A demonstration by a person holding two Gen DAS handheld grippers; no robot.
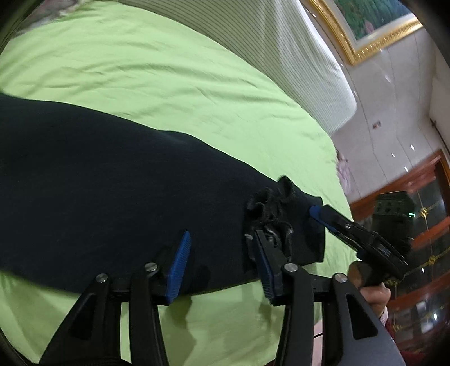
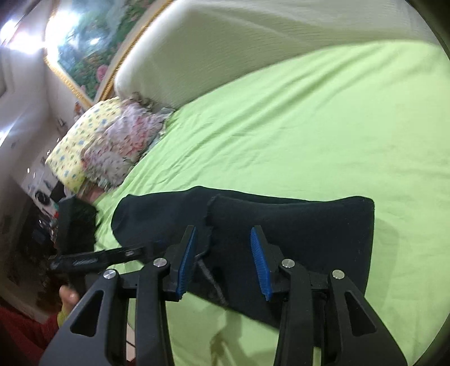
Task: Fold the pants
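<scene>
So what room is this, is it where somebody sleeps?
Most likely a bedroom. There is a bed with a green sheet, a padded white headboard at its end, patterned pillows beside it, and a gold-framed painting on the wall. Dark pants lie on the sheet.

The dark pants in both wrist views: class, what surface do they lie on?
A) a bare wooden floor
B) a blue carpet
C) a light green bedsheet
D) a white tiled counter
C: the pants lie spread flat on the light green bedsheet, which shows on all sides of them in the right wrist view.
</scene>
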